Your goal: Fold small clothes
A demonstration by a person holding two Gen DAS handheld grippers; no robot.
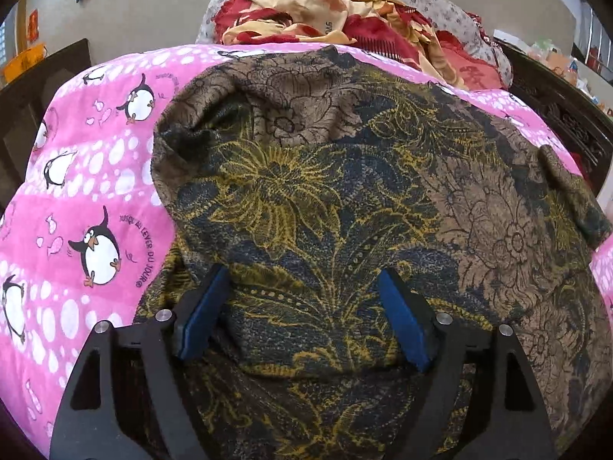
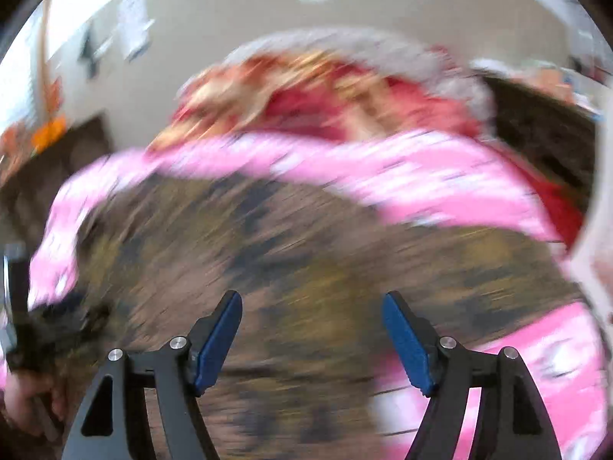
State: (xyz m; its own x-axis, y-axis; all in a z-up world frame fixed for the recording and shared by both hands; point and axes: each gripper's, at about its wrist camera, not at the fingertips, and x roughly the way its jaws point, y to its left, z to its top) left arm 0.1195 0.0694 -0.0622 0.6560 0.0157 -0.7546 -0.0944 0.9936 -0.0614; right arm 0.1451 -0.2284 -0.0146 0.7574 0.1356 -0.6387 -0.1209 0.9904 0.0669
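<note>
Brown floral garment (image 1: 345,191) fills centre of left wrist view, spread across pink penguin-print sheet (image 1: 84,176). Sheet shows at left side & along upper edge of frame, so cloth sits on it, probably laid out flat as a working surface for folding. Garment looks bunched at upper left, w/ a dark hollow fold there, and a narrow flap sticks out at right edge; can't tell if that's a sleeve or a hem.

Left gripper (image 1: 302,287) at bottom centre, jaws spread wide, blue pads either side of the fabric w/ nothing pinched between. Looks poised low over near edge of the cloth, likely to pick a hem, but contact w/ fabric can't be confirmed.

Right wrist view is heavily motion-blurred. Right gripper (image 2: 312,306) at bottom centre is sharp though: jaws apart, released, nothing between. Brown garment (image 2: 287,249) smears across mid frame, pink sheet (image 2: 421,180) above & lower right. Blur suggests that hand is moving fast, prob. repositioning; direction can't be read. At far left edge a dark object w/ a bit of skin, maybe the other hand & its tool, too blurred to say.

Behind sheet, upper centre of left view: heap of red & cream clothes (image 1: 325,11) on a grey patterned cloth (image 1: 440,11), likely the waiting pile.

Judgement: fold barely begun, garment not yet squared.
</note>
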